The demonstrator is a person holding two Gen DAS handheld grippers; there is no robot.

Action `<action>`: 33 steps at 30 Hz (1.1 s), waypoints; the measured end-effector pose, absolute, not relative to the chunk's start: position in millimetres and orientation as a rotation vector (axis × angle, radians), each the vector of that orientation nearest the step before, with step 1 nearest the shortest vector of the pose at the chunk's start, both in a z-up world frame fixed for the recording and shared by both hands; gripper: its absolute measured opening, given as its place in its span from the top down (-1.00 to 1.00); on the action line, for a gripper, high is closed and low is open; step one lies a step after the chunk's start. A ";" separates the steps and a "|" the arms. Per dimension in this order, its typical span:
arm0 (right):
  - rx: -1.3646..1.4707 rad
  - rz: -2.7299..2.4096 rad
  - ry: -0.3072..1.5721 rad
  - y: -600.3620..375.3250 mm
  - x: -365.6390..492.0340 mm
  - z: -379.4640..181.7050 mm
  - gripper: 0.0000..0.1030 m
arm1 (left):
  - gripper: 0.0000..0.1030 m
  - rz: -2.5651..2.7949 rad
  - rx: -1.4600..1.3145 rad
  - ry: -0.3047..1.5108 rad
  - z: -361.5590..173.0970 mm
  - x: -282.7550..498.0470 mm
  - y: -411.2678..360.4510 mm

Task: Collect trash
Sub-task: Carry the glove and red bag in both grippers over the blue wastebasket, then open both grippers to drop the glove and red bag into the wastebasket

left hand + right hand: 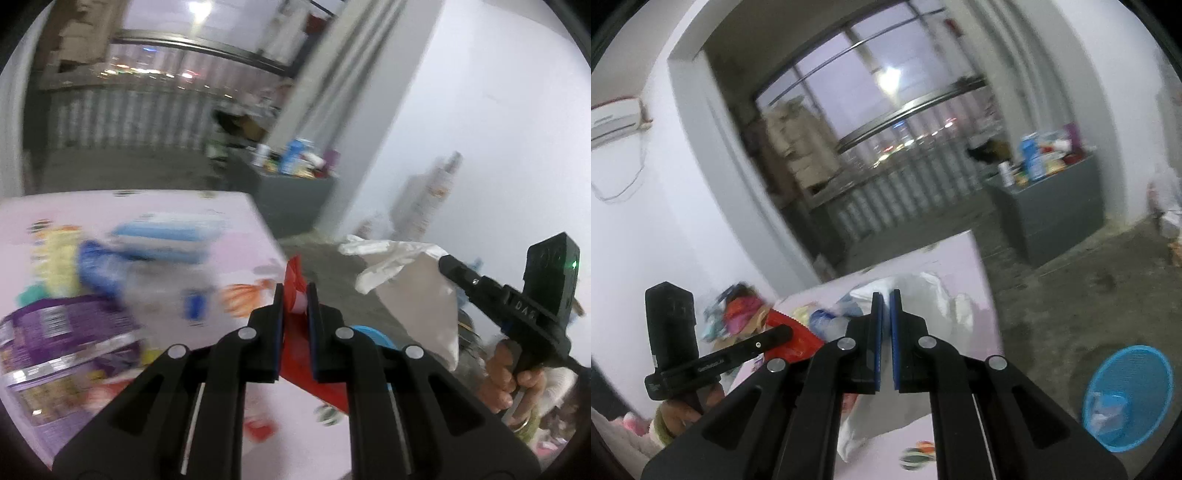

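Note:
In the left wrist view my left gripper [295, 299] is shut on a red wrapper [293, 271], held above the pink-covered table [236, 221]. To its right, a hand holds my right gripper [445, 263], shut on a crumpled white plastic bag [417, 295]. In the right wrist view the right gripper's [886, 306] blue pads are almost together, and the white bag [938, 306] hangs beyond and below them. The left gripper [788, 330] with the red wrapper [801, 341] is at the left. A blue mesh basket [1126, 398] stands on the floor at the right, with some trash inside.
More trash lies on the table: a purple packet [55, 332], blue and yellow wrappers [162, 240]. A grey cabinet [1056, 218] topped with bottles stands by the white wall. A railed window [886, 166] is at the back. The floor [1052, 295] is bare concrete.

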State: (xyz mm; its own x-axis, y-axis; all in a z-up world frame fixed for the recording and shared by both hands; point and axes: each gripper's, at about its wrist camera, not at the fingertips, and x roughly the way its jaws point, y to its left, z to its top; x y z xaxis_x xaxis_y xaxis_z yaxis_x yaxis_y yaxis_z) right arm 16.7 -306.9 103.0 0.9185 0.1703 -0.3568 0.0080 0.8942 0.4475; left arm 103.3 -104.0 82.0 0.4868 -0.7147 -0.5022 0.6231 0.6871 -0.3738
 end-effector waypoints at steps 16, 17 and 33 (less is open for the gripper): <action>0.657 -0.383 0.565 -487.8 -39.1 0.6 0.91 | 0.81 -1.173 0.180 1.090 -21.4 102.4 -413.8; 0.686 -0.408 0.580 -501.5 -38.5 -11.6 0.91 | 0.81 -1.172 0.203 1.107 -32.3 101.5 -429.0; 0.949 -0.694 0.750 -607.2 -46.7 -162.4 0.07 | -0.37 -1.142 0.250 1.204 -119.5 92.6 -528.4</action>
